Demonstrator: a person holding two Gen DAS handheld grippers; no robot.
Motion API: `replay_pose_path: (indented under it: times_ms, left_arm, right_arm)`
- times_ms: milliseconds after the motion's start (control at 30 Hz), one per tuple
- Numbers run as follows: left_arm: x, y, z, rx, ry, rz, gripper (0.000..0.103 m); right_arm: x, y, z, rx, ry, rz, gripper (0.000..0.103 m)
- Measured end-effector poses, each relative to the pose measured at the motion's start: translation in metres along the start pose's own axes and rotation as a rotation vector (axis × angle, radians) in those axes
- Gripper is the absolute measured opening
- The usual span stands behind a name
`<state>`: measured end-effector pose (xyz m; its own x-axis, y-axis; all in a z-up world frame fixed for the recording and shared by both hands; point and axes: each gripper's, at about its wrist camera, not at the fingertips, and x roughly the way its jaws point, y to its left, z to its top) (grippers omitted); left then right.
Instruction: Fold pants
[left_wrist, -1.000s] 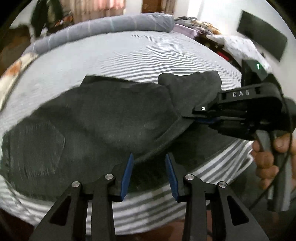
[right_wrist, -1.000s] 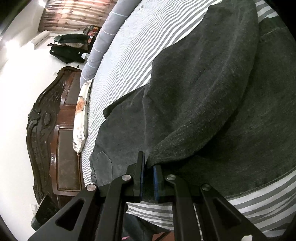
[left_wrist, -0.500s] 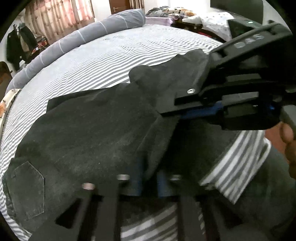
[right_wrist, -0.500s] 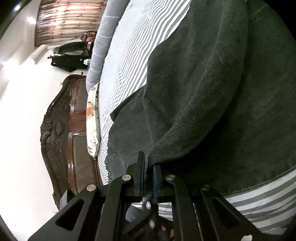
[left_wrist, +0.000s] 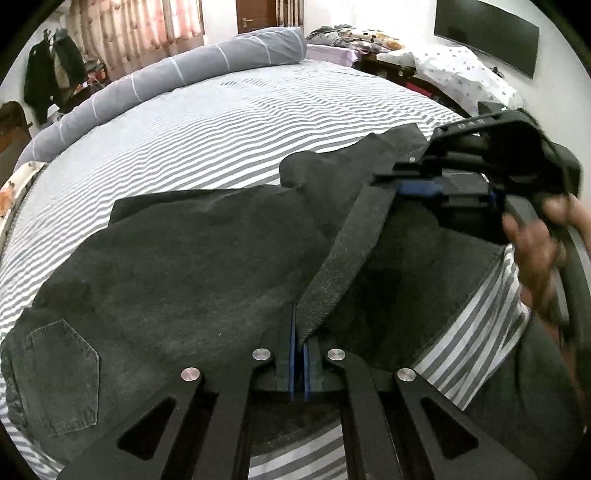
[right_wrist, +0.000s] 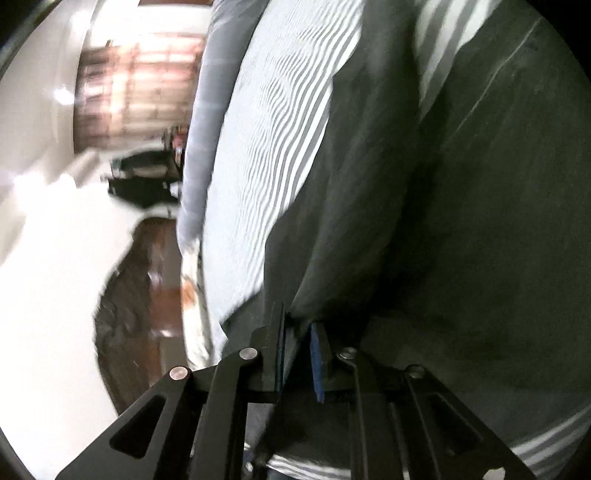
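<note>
I operate two hand-held grippers over dark grey pants (left_wrist: 177, 280) that lie spread on a striped bed sheet (left_wrist: 229, 122), with a back pocket (left_wrist: 59, 373) at the near left and a raised fold of cloth running from near centre toward the right. My left gripper (left_wrist: 299, 354) is clamped tight on the near end of that fold; cloth rises straight out from between its blue pads. My right gripper (right_wrist: 297, 354) sits at the other end of the fold, on the right side of the bed. Its jaws are opening, with cloth between them, and the blurred right wrist view does not let me confirm that the pads press on the cloth, though the left wrist view shows the cloth taut up to that gripper, so I judge the grip to be holding for now. The main risk is that the right grip lets go while the fold is in the air; the edge would then drop and leave the fold crooked. A second risk is uneven pull between the two hands, which would drag the lower layer and bunch it. A third is the near edge sliding off the bed. No container is in view; a grey bolster (left_wrist: 166, 81) lies along the far side.
</note>
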<state>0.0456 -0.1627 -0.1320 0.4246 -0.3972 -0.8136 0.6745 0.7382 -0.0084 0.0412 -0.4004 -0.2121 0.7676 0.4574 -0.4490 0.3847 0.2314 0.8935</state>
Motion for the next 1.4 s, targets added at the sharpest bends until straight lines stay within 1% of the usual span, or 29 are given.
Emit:
replay_pose_path:
  times_ms: [67,100,133,233,300,367,433,500,533,567,667,700,767,833,967,1033,1067,1167,1267,1333,1400]
  left_arm:
    - [-0.003,-0.004,0.001,0.015,-0.008,0.003,0.002]
    - [-0.003,-0.005,0.002,0.015,-0.011,0.004,0.002]
    - [-0.003,-0.005,0.002,0.008,-0.01,-0.009,0.002]
    - [-0.002,-0.004,0.001,0.001,-0.004,-0.014,0.002]
    - [-0.001,-0.003,-0.001,-0.001,-0.001,-0.017,0.002]
    - [0.001,-0.002,-0.004,-0.005,0.005,-0.031,0.002]
    - [0.004,0.0,-0.007,-0.01,0.015,-0.027,0.002]
    - [0.007,0.002,-0.01,-0.021,0.025,-0.045,0.002]
    - [0.009,0.003,-0.013,-0.022,0.032,-0.047,0.002]
    - [0.009,0.003,-0.014,-0.023,0.035,-0.051,0.002]
    - [0.012,0.004,-0.016,-0.029,0.043,-0.058,0.002]
    - [0.013,0.004,-0.016,-0.032,0.048,-0.059,0.002]
    - [0.015,0.005,-0.017,-0.039,0.053,-0.061,0.002]
    - [0.018,0.006,-0.018,-0.041,0.06,-0.065,0.002]
    - [0.021,0.007,-0.019,-0.035,0.065,-0.068,0.002]
    - [0.023,0.008,-0.019,-0.042,0.069,-0.07,0.002]
    - [0.023,0.008,-0.02,-0.043,0.068,-0.068,0.002]
    - [0.025,0.008,-0.019,-0.04,0.073,-0.059,0.002]
    - [0.025,0.006,-0.018,-0.028,0.073,-0.047,0.002]
    - [0.023,0.005,-0.017,-0.019,0.07,-0.043,0.002]
    - [0.021,0.003,-0.016,-0.013,0.066,-0.039,0.002]
  right_arm:
    - [-0.001,-0.003,0.01,0.012,-0.008,0.004,0.014]
    - [-0.001,-0.003,0.016,0.005,-0.015,-0.012,0.014]
    - [-0.001,-0.002,0.019,-0.001,-0.022,-0.009,0.014]
    - [-0.005,0.001,0.031,-0.014,-0.065,-0.031,0.016]
    - [-0.006,0.0,0.04,0.01,-0.079,-0.018,0.016]
    - [-0.011,0.004,0.05,-0.003,-0.113,-0.073,0.016]
    - [-0.018,0.007,0.06,-0.016,-0.147,-0.067,0.016]
    - [-0.024,0.016,0.075,-0.041,-0.173,-0.108,0.018]
    - [-0.025,0.021,0.082,-0.055,-0.18,-0.102,0.018]
    - [-0.023,0.026,0.089,-0.072,-0.171,-0.095,0.018]
    - [-0.004,0.048,0.107,-0.173,-0.125,-0.183,0.018]
    - [0.001,0.052,0.112,-0.186,-0.116,-0.199,0.018]
    - [0.008,0.051,0.124,-0.163,-0.12,-0.201,0.018]
    - [0.007,0.049,0.133,-0.158,-0.147,-0.228,0.018]
    - [-0.003,0.036,0.151,-0.105,-0.19,-0.209,0.017]
    - [-0.011,0.028,0.156,-0.09,-0.21,-0.195,0.015]
    - [-0.013,0.026,0.16,-0.089,-0.198,-0.175,0.013]
    - [-0.021,0.023,0.161,-0.114,-0.199,-0.197,0.005]
    - [-0.039,0.02,0.158,-0.12,-0.198,-0.18,0.004]
    - [-0.053,0.028,0.153,-0.145,-0.214,-0.186,0.004]
    - [-0.077,0.037,0.143,-0.18,-0.238,-0.182,0.004]
